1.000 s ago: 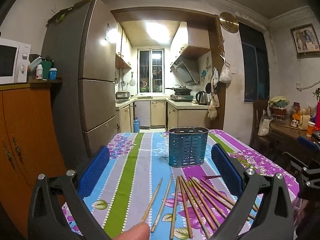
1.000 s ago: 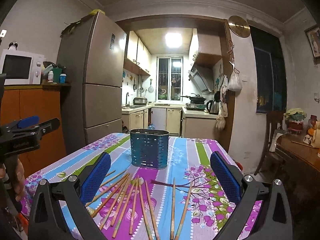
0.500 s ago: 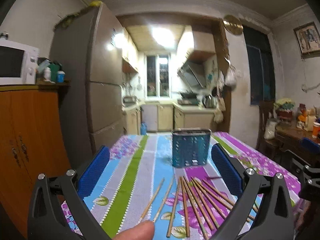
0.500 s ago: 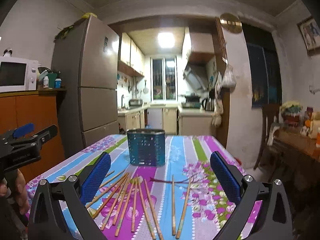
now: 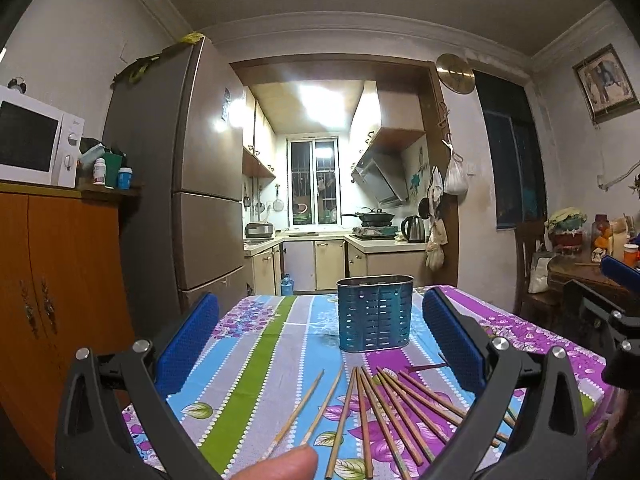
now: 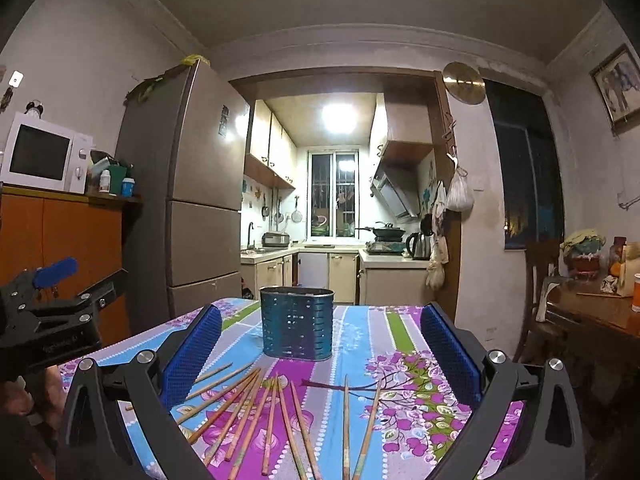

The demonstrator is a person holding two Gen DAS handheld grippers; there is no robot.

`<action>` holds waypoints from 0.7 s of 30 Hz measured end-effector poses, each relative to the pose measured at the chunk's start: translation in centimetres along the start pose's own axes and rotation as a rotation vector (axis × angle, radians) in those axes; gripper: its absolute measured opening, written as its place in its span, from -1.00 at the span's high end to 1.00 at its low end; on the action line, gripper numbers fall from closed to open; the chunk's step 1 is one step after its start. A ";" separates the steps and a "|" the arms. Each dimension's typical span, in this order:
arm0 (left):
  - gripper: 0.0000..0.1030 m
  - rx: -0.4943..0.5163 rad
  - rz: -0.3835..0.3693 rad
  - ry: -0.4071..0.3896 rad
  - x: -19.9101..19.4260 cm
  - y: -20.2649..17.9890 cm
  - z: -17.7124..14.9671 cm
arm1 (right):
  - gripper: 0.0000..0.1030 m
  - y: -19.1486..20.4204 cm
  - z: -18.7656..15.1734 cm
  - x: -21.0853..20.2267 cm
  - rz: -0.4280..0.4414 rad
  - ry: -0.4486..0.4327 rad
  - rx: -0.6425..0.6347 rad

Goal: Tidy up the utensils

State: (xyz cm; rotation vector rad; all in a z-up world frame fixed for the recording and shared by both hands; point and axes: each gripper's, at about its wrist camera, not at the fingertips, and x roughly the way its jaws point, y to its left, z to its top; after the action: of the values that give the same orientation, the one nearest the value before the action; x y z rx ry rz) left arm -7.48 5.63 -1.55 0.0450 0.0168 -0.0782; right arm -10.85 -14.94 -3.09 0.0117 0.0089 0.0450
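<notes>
Wooden chopsticks (image 6: 256, 412) are lying just below both spread, empty claws, left (image 5: 320, 348) and right (image 6: 320, 352), pointing toward 12 o'clock at the holder (image 6: 297, 323).

Wooden chopsticks (image 6: 256, 416), perforated metal holder (image 6: 297, 328), glossy floral tablecloth (image 6: 360, 344)

My microwave (image 5: 34, 140) sits on the orange cabinet (image 5: 60, 280), beside the tall fridge (image 5: 192, 184). Past it, 1 kettle (image 5: 414, 229) stands on the kitchen counter (image 5: 384, 244).

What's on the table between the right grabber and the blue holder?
Loose chopsticks lie fanned on the flowery tablecloth between the right hand-held gripper and the blue holder. The right wrist view shows it.
</notes>
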 end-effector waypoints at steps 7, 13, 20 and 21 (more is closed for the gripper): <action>-0.91 0.009 -0.015 0.015 0.2 -0.6 -0.1 | -0.93 -0.4 0.5 -0.1 -0.006 0.003 0.008; -0.91 0.005 -0.017 0.028 0.5 -0.6 -0.2 | -0.93 -0.4 0.5 0.0 -0.003 0.008 0.008; -0.91 0.006 -0.004 0.046 0.9 -0.6 -0.3 | -0.93 -0.4 0.4 0.0 0.002 0.010 0.005; -0.91 0.007 -0.002 0.047 0.9 -0.6 -0.3 | -0.93 -0.4 0.4 0.1 0.003 0.010 0.005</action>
State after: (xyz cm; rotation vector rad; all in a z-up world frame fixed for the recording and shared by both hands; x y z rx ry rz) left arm -6.60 4.93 -1.90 0.0539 0.0638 -0.0793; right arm -10.77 -15.29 -2.73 0.0165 0.0194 0.0476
